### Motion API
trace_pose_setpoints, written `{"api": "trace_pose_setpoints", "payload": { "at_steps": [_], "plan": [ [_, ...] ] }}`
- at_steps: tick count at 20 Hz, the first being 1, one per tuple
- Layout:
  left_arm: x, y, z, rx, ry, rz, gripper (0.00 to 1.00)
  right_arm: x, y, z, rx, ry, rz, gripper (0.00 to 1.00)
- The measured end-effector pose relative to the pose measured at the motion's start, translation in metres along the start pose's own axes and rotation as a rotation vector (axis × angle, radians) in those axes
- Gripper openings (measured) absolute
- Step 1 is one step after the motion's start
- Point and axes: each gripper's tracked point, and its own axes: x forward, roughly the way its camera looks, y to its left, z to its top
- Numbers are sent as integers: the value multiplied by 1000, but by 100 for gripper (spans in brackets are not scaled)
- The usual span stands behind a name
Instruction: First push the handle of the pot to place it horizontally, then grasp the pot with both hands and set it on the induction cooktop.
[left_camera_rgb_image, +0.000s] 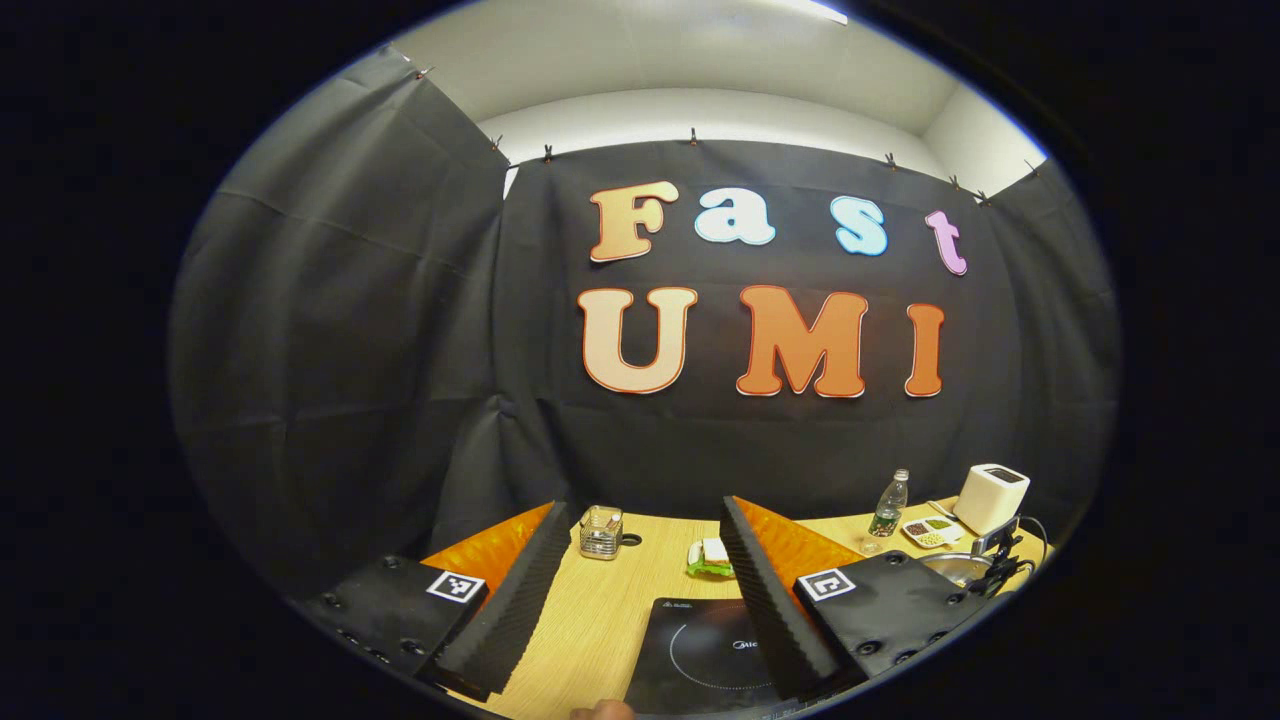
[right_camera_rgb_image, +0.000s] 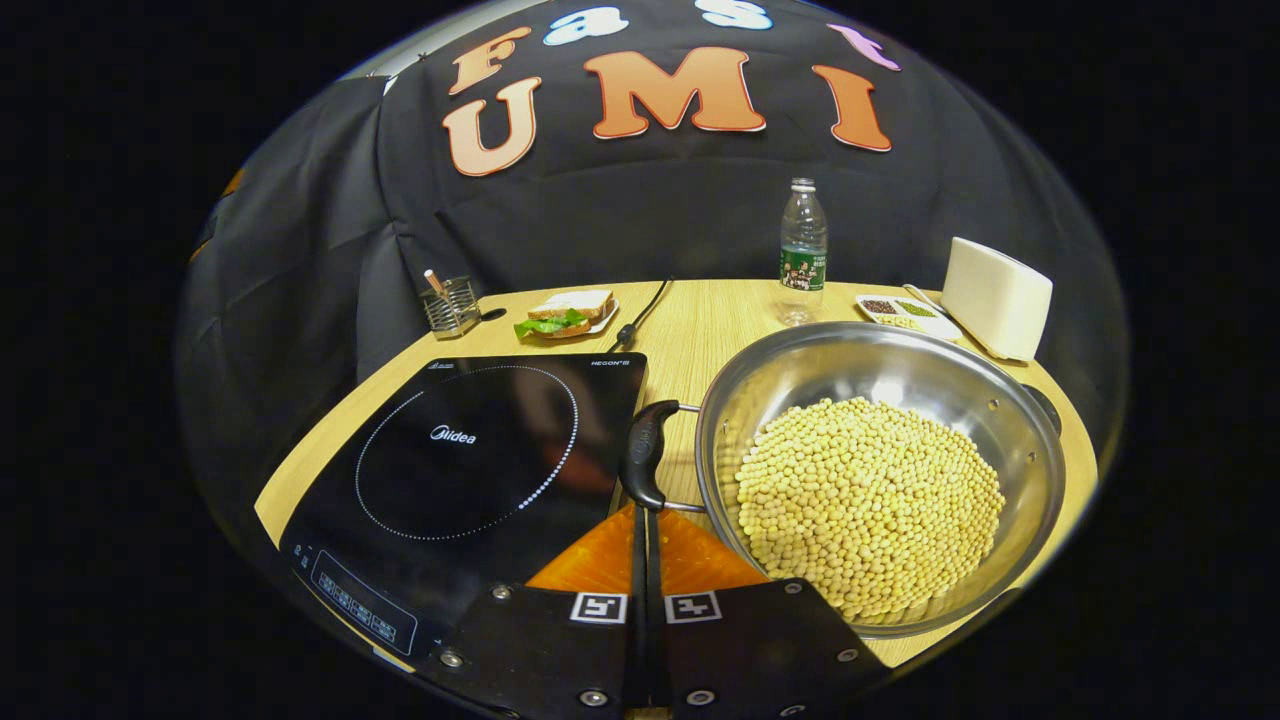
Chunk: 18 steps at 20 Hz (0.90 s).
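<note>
At the bottom centre of the right gripper view, the right gripper (right_camera_rgb_image: 641, 520) has its fingers pressed together, tips just below the pot's near handle (right_camera_rgb_image: 645, 452). The pot (right_camera_rgb_image: 1000, 400) of beans (right_camera_rgb_image: 868, 495) fills the lower right, beside the induction cooktop (right_camera_rgb_image: 470, 450) at lower left. In the left gripper view, the left gripper (left_camera_rgb_image: 640, 580) is spread wide over the cooktop at bottom centre.

table (right_camera_rgb_image: 690, 320): light wood grain | induction cooktop (right_camera_rgb_image: 470, 450) at left | steel pot (right_camera_rgb_image: 880, 470) of soybeans at right | behind: wire utensil holder (right_camera_rgb_image: 450, 305), sandwich plate (right_camera_rgb_image: 568, 312), water bottle (right_camera_rgb_image: 802, 255), sectioned dish of beans (right_camera_rgb_image: 905, 312), white appliance (right_camera_rgb_image: 995, 297)
</note>
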Motion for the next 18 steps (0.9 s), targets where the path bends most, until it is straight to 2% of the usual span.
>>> {"api": "trace_pose_setpoints", "payload": {
  "at_steps": [18],
  "plan": [
    [8, 0, -12, -32, 20, -11, 98, 14, 2, 11, -25, -1, -14, 0]
  ]
}}
